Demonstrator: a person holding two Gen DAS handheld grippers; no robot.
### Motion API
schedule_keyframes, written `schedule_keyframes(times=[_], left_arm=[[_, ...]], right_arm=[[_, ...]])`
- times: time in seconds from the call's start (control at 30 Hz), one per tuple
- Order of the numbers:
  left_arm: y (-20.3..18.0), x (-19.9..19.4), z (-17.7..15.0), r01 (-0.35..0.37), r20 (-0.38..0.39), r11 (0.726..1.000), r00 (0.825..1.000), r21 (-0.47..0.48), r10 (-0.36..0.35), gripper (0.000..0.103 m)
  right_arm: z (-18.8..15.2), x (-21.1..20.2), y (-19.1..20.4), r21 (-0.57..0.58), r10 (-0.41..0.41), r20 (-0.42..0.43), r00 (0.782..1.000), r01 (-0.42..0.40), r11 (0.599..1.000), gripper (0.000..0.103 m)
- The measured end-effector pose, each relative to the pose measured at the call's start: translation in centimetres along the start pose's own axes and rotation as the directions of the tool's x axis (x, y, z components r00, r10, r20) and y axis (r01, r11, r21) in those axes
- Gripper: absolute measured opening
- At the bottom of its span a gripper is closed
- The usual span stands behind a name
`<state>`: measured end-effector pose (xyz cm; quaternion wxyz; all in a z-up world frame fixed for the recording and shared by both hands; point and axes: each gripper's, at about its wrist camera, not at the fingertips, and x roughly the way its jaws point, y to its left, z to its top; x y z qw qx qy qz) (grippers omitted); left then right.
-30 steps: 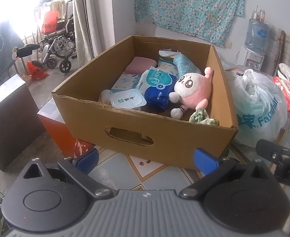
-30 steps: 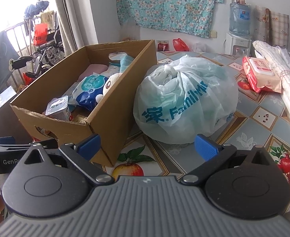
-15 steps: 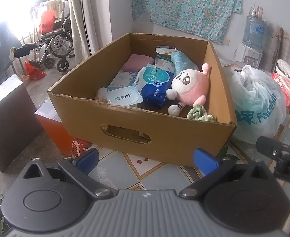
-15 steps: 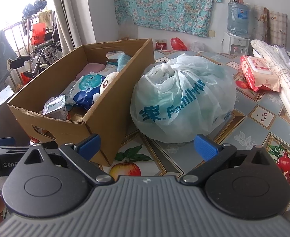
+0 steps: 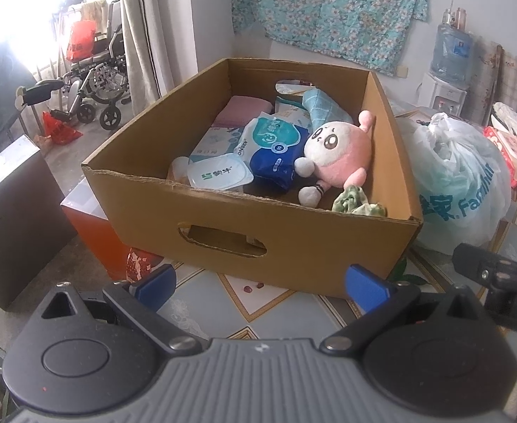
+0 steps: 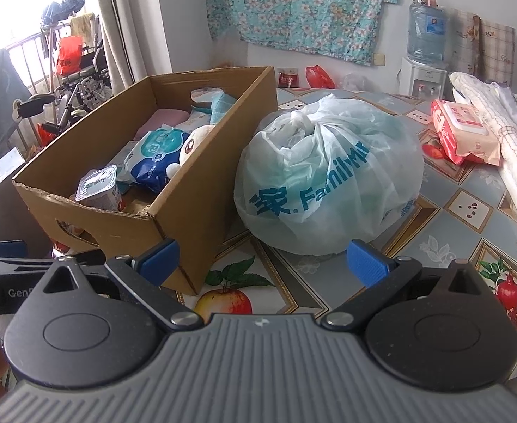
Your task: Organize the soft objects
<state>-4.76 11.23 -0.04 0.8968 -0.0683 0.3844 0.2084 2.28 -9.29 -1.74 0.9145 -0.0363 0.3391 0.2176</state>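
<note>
A brown cardboard box (image 5: 304, 246) (image 6: 195, 211) stands on the table's left part. Inside lie a pink plush doll (image 5: 339, 155), a blue-white wipes pack (image 5: 276, 148) (image 6: 156, 155), a sealed white cup (image 5: 219, 176) (image 6: 98, 187), a pink pad (image 5: 244, 111), a teal cloth (image 5: 323, 111) and a crumpled green cloth (image 5: 355, 202). A tied white plastic bag (image 6: 329, 183) (image 5: 459, 179) sits right of the box. My left gripper (image 5: 260, 283) is open in front of the box's near wall, empty. My right gripper (image 6: 263, 257) is open before the bag, empty.
A pink wipes pack (image 6: 463, 137) and a rolled white fabric (image 6: 509, 162) lie at the table's right edge. A water dispenser (image 6: 424, 56) stands at the back. An orange box (image 5: 96, 225) and a dark cabinet (image 5: 11, 225) sit on the floor left of the table.
Both grippers have pulled back and risen slightly, so more of the box's inside shows. Their jaws stay open and nothing in the box or the bag has moved.
</note>
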Motion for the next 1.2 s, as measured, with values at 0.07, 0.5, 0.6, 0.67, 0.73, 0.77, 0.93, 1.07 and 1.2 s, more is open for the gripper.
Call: schedule_keyframes(times=[0.07,0.5,0.6,0.67,0.73,0.77,0.93,1.07,1.2], left_arm=[[0.02,0.07,0.05,-0.002,-0.002,1.000,1.000,-0.001,0.002,0.103],[0.12,0.22,0.05,-0.005,-0.006,1.000,1.000,-0.003,0.005,0.103],[0.14,0.23,0.04,-0.006,-0.005,1.000,1.000,-0.003,0.006,0.103],[0.19,0.24,0.03,-0.006,-0.005,1.000,1.000,-0.003,0.006,0.103],[0.24,0.25,0.04,-0.008,-0.006,1.000,1.000,-0.005,0.008,0.103],[0.25,0.25,0.04,-0.007,-0.006,1.000,1.000,-0.004,0.007,0.103],[0.29,0.26,0.06,-0.009,-0.006,1.000,1.000,-0.005,0.009,0.103],[0.33,0.28,0.07,-0.010,-0.006,1.000,1.000,-0.004,0.010,0.103],[0.40,0.30,0.10,-0.012,-0.007,1.000,1.000,-0.006,0.012,0.103]], right_arm=[[0.03,0.09,-0.02,0.001,0.002,-0.002,1.000,-0.002,1.000,0.102],[-0.01,0.61,0.14,0.001,0.007,-0.013,1.000,-0.007,1.000,0.102],[0.01,0.63,0.12,0.000,0.008,-0.014,1.000,-0.008,1.000,0.102],[0.02,0.68,0.15,-0.001,0.007,-0.014,1.000,-0.007,1.000,0.102],[0.05,0.68,0.14,-0.001,0.008,-0.014,1.000,-0.008,1.000,0.102],[0.06,0.70,0.14,-0.002,0.008,-0.015,1.000,-0.008,1.000,0.102],[0.05,0.72,0.18,-0.001,0.009,-0.015,1.000,-0.009,1.000,0.102],[0.10,0.83,0.27,-0.004,0.009,-0.017,1.000,-0.009,1.000,0.102],[0.11,0.86,0.29,-0.005,0.010,-0.018,1.000,-0.010,1.000,0.102]])
